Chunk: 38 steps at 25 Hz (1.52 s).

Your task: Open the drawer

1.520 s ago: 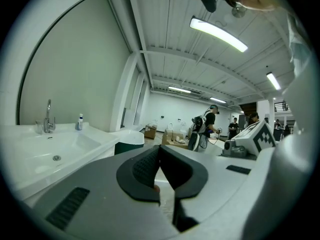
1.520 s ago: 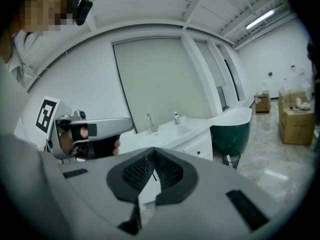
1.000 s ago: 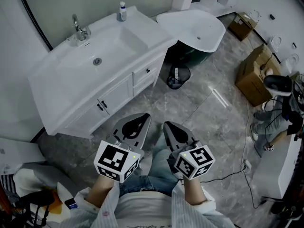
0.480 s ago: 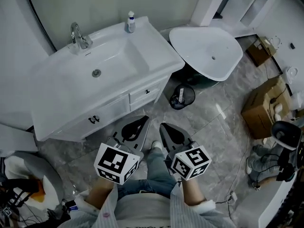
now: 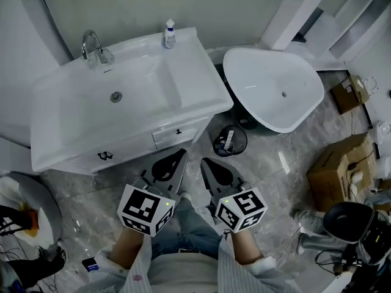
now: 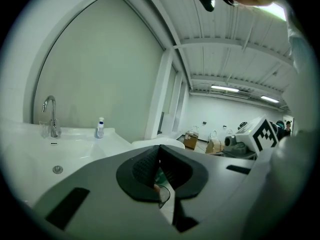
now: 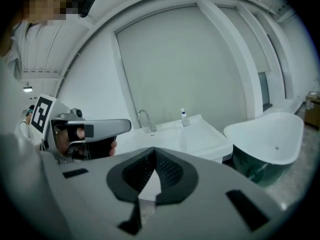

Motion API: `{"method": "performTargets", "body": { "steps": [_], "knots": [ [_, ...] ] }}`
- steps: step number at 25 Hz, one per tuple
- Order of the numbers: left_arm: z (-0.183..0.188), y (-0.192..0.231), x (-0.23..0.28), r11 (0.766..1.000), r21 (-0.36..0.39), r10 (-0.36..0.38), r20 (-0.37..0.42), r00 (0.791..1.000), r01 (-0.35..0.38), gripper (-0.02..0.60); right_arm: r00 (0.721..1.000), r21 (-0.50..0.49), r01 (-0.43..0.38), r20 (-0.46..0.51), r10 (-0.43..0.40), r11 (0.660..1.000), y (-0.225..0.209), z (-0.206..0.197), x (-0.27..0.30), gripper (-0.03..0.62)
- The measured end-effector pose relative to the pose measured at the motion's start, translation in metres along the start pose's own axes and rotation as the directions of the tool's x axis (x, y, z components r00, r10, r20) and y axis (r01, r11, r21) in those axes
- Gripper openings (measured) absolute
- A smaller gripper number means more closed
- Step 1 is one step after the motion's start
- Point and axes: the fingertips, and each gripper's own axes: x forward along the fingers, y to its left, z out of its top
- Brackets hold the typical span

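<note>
A white vanity (image 5: pixel 201 112) with a sink basin (image 5: pixel 116 99) stands ahead. Its small drawer (image 5: pixel 165 138) sits shut at the right of the front and carries a dark knob (image 5: pixel 178 131). Two cabinet doors with dark handles (image 5: pixel 104 156) are to its left. My left gripper (image 5: pixel 181 154) is shut and empty, its tips just below the drawer in the head view and apart from it. Beside it, my right gripper (image 5: pixel 204 162) is also shut and empty. The left gripper (image 6: pixel 159 148) looks over the basin (image 6: pixel 58 156). The right gripper (image 7: pixel 154 151) faces the vanity (image 7: pixel 197 136).
A white freestanding bathtub (image 5: pixel 275 87) stands right of the vanity, with a black waste bin (image 5: pixel 229 140) between them. A faucet (image 5: pixel 91 44) and a soap bottle (image 5: pixel 169 34) are on the vanity top. Cardboard boxes (image 5: pixel 339 170) and cables lie at the right.
The person has walked round with both grippers, so the vanity front now faces them squarely and the drawer lies just ahead of the tips. Both pairs of jaws stayed shut.
</note>
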Motion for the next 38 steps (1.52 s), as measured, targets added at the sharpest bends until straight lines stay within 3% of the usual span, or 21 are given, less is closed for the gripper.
{"method": "performTargets", "body": {
  "steps": [6, 13, 31, 38],
  "knots": [
    [-0.010, 0.008, 0.018, 0.995, -0.044, 0.086, 0.002, 0.996, -0.086, 0.015, 0.998, -0.013, -0.051, -0.042, 0.051, 0.999, -0.027, -0.003, 0.013, 0.003],
    [-0.032, 0.022, 0.024, 0.993, -0.047, 0.109, -0.039, 0.993, -0.111, 0.015, 0.995, -0.012, -0.057, -0.085, 0.056, 0.998, -0.032, -0.018, 0.037, 0.003],
    [-0.090, 0.073, 0.051, 0.987, -0.068, 0.136, -0.102, 0.985, -0.143, 0.015, 0.987, 0.063, 0.057, -0.155, -0.046, 0.996, -0.087, -0.082, 0.104, 0.003],
    [-0.133, 0.099, 0.060, 0.981, -0.081, 0.165, -0.122, 0.979, -0.176, 0.015, 0.984, 0.024, 0.084, -0.156, -0.080, 0.996, -0.108, -0.126, 0.146, 0.003]
  ]
}}
